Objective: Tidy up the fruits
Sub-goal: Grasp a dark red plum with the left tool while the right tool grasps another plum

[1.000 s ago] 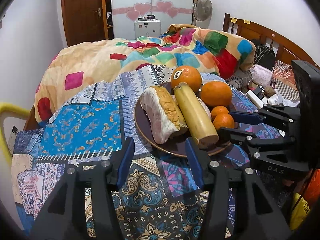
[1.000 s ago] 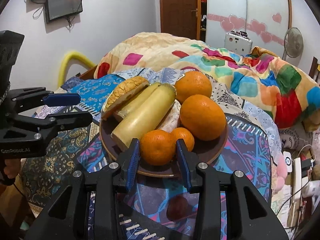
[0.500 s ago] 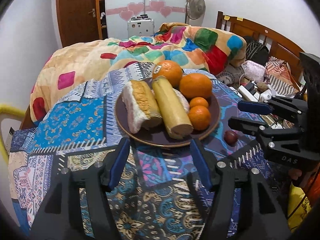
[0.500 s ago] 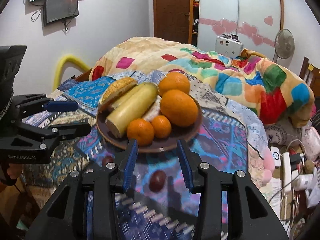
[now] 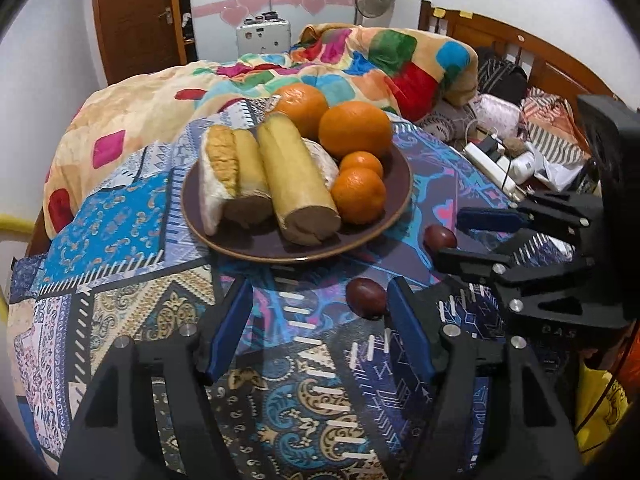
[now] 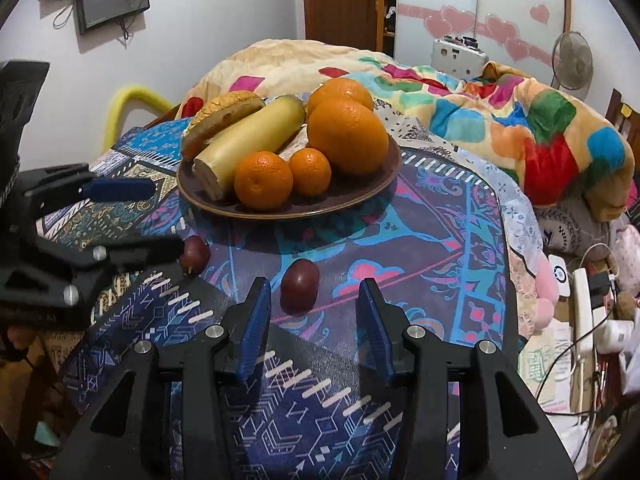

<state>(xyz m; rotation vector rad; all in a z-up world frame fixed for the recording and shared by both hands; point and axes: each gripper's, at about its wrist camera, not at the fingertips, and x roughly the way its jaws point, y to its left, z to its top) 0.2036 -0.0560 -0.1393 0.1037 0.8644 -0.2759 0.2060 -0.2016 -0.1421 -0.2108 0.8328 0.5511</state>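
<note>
A brown plate (image 5: 396, 204) (image 6: 360, 196) on the patterned cloth holds two large oranges (image 5: 355, 129), two small oranges (image 5: 358, 195) (image 6: 263, 181), a yellow cut stalk (image 5: 296, 184) and a bread-like piece (image 5: 219, 172). Two dark red fruits lie on the cloth in front of the plate. One (image 5: 366, 297) (image 6: 194, 255) lies just ahead of my open, empty left gripper (image 5: 320, 320), near its right finger. The other (image 6: 299, 286) (image 5: 440, 237) lies just ahead of my open, empty right gripper (image 6: 316, 320).
A colourful quilt (image 5: 280, 76) is heaped on the bed behind the plate. To the right lie a power strip (image 6: 582, 308), cables and clutter beside the wooden headboard (image 5: 520, 44). A yellow tube (image 6: 128, 100) stands at the left wall.
Both grippers have pulled back from the plate toward the near edge of the cloth. The two dark red fruits have come into view in front of them.
</note>
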